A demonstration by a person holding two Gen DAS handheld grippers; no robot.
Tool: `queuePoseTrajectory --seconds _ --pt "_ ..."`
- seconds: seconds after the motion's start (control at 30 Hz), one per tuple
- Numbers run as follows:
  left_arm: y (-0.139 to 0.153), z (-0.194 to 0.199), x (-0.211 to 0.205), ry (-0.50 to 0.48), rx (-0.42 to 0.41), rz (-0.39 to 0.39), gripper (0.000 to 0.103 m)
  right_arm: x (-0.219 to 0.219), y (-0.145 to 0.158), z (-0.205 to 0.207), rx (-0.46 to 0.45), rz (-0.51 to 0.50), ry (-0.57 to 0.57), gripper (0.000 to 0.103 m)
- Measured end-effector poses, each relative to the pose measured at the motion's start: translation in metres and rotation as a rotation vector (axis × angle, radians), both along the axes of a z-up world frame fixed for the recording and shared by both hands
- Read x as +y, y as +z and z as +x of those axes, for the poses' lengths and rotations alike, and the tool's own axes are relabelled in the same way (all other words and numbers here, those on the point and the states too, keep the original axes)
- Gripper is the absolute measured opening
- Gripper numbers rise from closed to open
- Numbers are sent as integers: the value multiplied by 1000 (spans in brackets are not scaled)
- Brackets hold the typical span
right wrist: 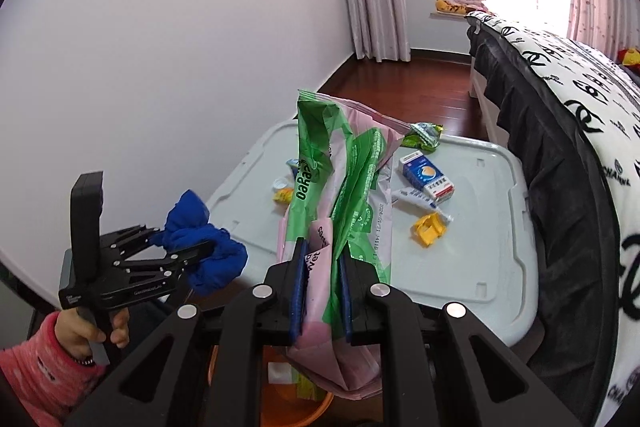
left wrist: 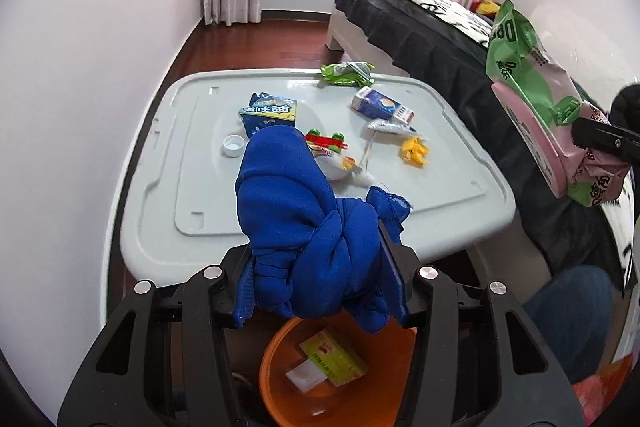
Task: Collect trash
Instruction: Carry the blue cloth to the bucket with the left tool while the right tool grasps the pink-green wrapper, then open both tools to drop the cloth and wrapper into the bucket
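My left gripper (left wrist: 316, 255) is shut on a bunched blue cloth (left wrist: 296, 219) and holds it above an orange bin (left wrist: 276, 383). The bin holds a yellow-green box (left wrist: 334, 357) and a white scrap. My right gripper (right wrist: 322, 255) is shut on a green and pink wet-wipe pack (right wrist: 344, 187), lifted over the near edge of the grey lid (right wrist: 472, 267). The left wrist view shows that pack (left wrist: 532, 99) raised at the right. The right wrist view shows the left gripper (right wrist: 188, 247) and its blue cloth (right wrist: 208, 251) at the left, held by a hand in a pink sleeve.
On the grey lid (left wrist: 440, 211) lie a blue carton (left wrist: 270, 113), a white cap (left wrist: 233, 145), a green wrapper (left wrist: 346, 73), a blue-white box (left wrist: 382, 105), a tube (left wrist: 390, 127), a yellow wrapper (left wrist: 414, 149) and a colourful sweet wrapper (left wrist: 326, 143). A bed (right wrist: 560, 99) stands to the right.
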State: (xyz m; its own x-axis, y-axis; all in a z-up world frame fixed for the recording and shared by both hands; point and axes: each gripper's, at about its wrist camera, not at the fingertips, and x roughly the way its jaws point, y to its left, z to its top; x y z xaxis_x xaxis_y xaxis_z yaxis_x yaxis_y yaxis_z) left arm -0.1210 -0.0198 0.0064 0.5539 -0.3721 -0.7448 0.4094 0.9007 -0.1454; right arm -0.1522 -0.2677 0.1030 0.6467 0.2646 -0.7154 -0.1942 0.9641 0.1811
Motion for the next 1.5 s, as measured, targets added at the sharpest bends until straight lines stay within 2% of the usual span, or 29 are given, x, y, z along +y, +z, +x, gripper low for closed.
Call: queuePoseTrajectory --seconds 0.2,0.4,0.83,1.0,1.2,1.5 --pt "-2 -29 0 -16 21 30 49 6 -15 -32 31 38 22 15" --pt "-21 -47 -5 -26 80 62 49 18 -45 -52 105 50 51 15" --pt "-112 -58 -2 40 367 105 49 41 -127 -52 336 126 81 15" --pt "-139 -60 -1 58 455 110 49 57 -157 -46 422 127 110 15" --pt "-161 -60 -6 53 500 168 49 66 -182 -39 491 135 109 15" --pt "-174 -52 -17 49 524 219 50 68 -203 -30 566 145 97 15"
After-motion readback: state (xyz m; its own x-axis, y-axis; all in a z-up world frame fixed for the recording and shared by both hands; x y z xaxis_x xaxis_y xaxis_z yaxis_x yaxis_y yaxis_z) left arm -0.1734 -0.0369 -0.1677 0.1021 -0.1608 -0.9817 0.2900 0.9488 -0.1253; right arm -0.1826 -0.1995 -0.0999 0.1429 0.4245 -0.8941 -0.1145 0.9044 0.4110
